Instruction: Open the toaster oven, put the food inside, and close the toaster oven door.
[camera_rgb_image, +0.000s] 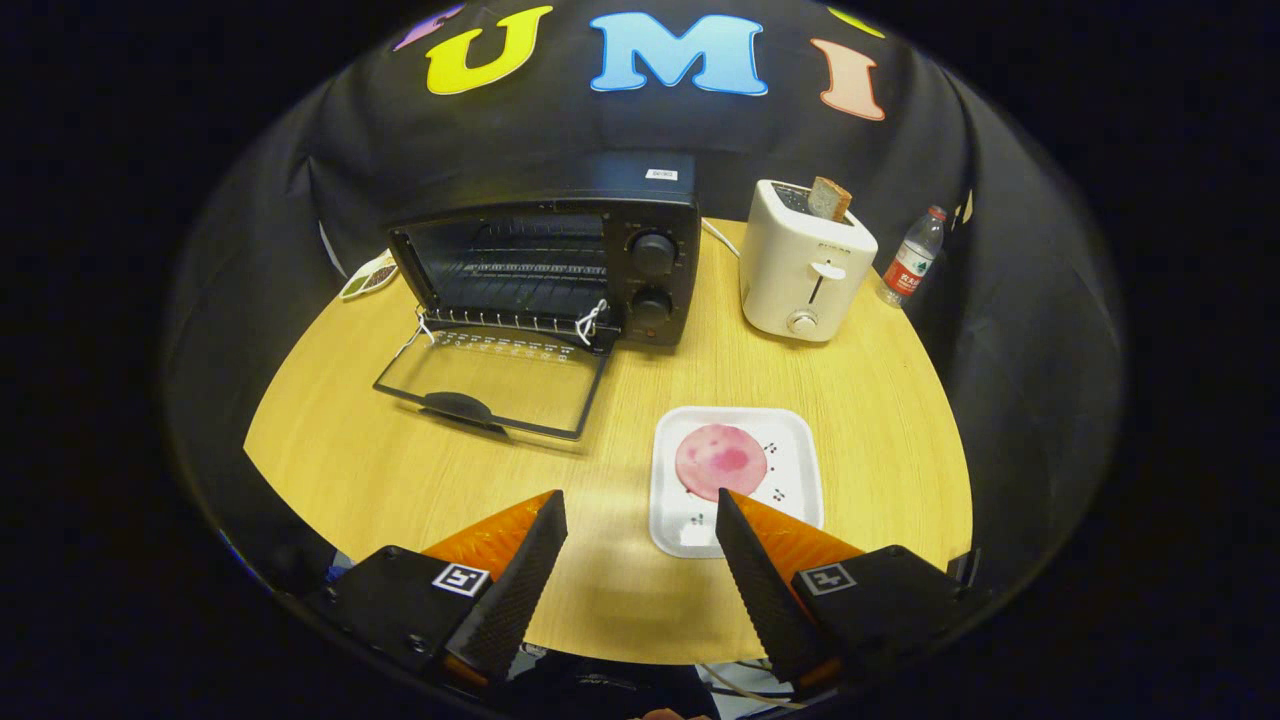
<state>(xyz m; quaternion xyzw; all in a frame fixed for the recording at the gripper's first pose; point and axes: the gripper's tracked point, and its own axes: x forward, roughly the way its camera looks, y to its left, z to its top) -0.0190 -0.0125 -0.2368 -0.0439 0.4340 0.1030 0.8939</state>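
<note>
Jaws (640, 510) spread wide and empty above the wooden table (400, 480), gripping nothing. Pink round slice of food (720, 461) on a white square plate (790, 440), just ahead of the right-hand finger (760, 580), whose tip overlapped the plate's near edge. Beyond, toaster oven (560, 265) with glass door (495, 385) dropped flat onto the table and rack bare inside; beside it a white toaster (805, 265) with a slice of bread (829, 198) sticking up, a water bottle (912, 258) just past that.
</note>
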